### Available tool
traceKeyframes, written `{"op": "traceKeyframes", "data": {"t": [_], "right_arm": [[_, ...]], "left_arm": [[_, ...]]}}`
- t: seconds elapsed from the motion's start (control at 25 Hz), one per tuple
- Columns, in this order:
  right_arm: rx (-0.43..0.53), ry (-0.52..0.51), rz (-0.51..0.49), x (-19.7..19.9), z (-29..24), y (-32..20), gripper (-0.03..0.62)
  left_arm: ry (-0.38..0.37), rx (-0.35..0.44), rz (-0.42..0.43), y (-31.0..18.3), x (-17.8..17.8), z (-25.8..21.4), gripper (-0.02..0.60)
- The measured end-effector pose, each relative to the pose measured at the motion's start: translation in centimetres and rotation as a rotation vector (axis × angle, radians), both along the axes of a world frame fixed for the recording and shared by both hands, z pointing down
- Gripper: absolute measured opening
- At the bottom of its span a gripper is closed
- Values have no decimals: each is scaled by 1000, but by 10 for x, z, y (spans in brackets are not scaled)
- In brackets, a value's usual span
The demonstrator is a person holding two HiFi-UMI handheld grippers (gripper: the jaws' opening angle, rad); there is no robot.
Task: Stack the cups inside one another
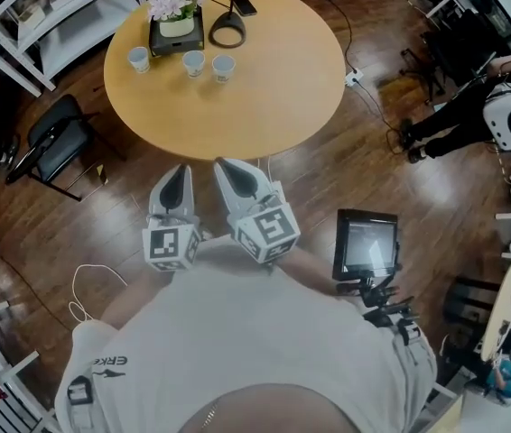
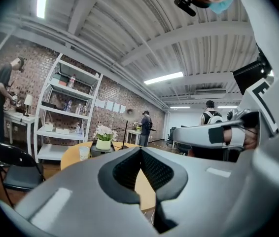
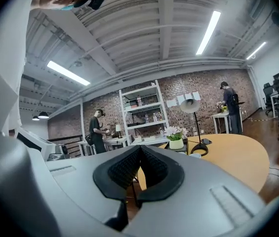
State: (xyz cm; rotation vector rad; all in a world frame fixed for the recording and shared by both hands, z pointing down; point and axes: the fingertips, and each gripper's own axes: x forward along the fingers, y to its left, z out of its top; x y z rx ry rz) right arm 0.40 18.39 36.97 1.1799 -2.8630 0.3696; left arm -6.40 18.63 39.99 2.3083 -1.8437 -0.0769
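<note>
Three pale cups stand apart in a row on the far left of the round wooden table (image 1: 264, 88): the left cup (image 1: 138, 59), the middle cup (image 1: 193, 62) and the right cup (image 1: 224, 67). Both grippers hang side by side short of the table's near edge, over the floor, pointing at it. My left gripper (image 1: 180, 170) is shut with nothing in it, and its pads meet in the left gripper view (image 2: 140, 150), where one cup (image 2: 84, 153) shows far off. My right gripper (image 1: 223, 164) is also shut and empty (image 3: 139, 148).
Behind the cups sit a flower pot on a black box (image 1: 176, 21), a desk lamp's base (image 1: 227, 34) and a phone (image 1: 245, 5). A black chair (image 1: 57, 138) stands left of the table, white shelving (image 1: 66, 16) behind it, and a screen on a stand (image 1: 366, 242) at my right.
</note>
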Motion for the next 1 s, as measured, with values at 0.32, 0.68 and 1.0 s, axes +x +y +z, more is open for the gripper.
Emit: {"op": "traceKeyframes", "data": {"t": [0.32,0.68,1.0], "right_arm": [[-28,6,-10,-15,18,-62,14],[-44,-34,-80,-26,21,-162,14],[-80,-44,-89,-17,30,-233,14]], "left_arm": [[5,-12,-39,-55,-22,13,2],[-73,-37,-96,-150,-35,16,2],[-124,-58,-159,-220,-43,22,2]]}}
